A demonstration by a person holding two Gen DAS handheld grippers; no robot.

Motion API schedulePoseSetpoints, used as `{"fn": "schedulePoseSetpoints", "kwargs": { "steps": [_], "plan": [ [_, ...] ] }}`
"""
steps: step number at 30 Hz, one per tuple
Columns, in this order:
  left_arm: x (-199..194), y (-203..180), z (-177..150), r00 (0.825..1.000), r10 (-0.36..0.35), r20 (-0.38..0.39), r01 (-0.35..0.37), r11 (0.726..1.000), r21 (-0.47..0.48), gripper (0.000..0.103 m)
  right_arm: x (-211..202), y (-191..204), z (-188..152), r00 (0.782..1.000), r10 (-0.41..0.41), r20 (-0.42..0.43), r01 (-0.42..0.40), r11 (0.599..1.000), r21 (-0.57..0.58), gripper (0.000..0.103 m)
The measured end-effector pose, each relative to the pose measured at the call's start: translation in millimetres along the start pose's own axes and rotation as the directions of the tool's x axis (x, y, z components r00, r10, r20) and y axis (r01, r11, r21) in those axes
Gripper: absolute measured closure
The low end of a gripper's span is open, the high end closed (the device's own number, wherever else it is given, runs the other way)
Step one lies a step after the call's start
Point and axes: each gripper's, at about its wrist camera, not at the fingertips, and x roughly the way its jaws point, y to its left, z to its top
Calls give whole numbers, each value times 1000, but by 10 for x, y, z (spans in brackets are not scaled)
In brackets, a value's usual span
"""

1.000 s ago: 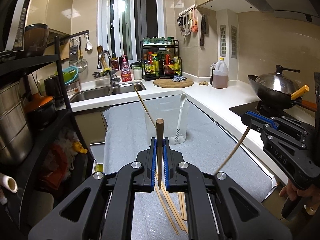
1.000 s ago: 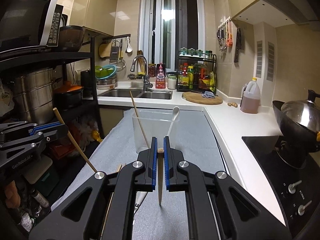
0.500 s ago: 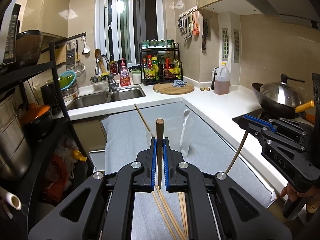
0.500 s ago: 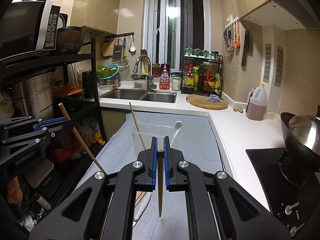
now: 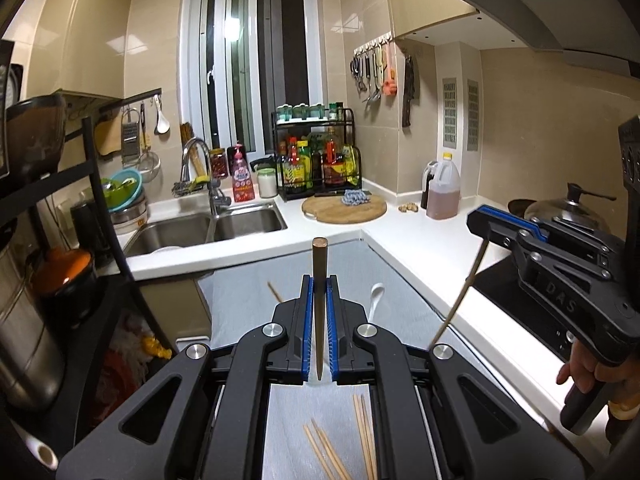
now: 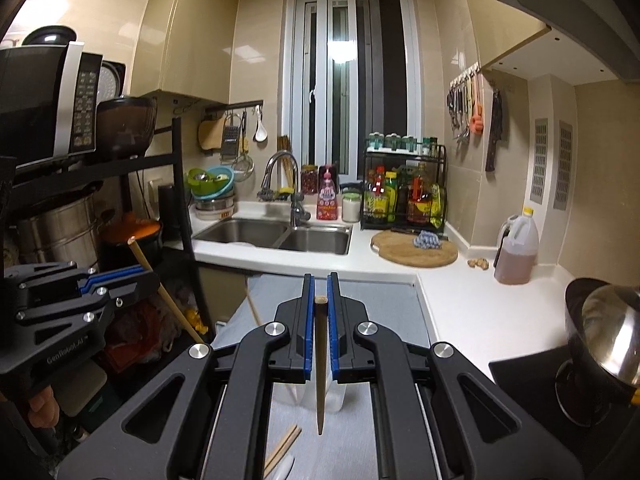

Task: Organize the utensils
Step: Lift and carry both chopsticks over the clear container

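My left gripper is shut on a wooden chopstick, held upright with its thick end up. My right gripper is shut on another chopstick, thin end pointing down. Each gripper shows in the other's view: the right one at right, the left one at left. A clear plastic cup stands on the grey mat below, mostly hidden behind the jaws, with a white spoon and a chopstick standing in it. Several loose chopsticks lie on the mat.
The grey mat covers the counter section ahead. A double sink lies behind it, a cutting board and oil jug to the right. A wok sits on the hob at right. A black shelf rack stands at left.
Both grippers have risen and tilted, each keeping its chopstick. The cup has slid down the views and is now mostly hidden behind the jaws.
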Motion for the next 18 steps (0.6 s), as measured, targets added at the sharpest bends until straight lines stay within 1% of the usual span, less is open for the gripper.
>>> {"fn": "schedulePoseSetpoints", "kwargs": {
  "steps": [7, 10, 14, 18],
  "plan": [
    [257, 59, 321, 999, -20, 31, 21, 999, -28, 96, 297, -33, 293, 999, -15, 38, 14, 1000, 5, 97],
    [362, 71, 414, 999, -24, 37, 25, 999, -25, 96, 405, -67, 399, 998, -15, 54, 15, 1000, 10, 97],
    [495, 95, 467, 999, -24, 35, 25, 1000, -16, 96, 551, -111, 516, 997, -14, 73, 13, 1000, 17, 97],
    [635, 113, 448, 1000, -23, 16, 23, 1000, -14, 96, 702, -123, 527, 997, -8, 78, 7, 1000, 23, 97]
  ]
}}
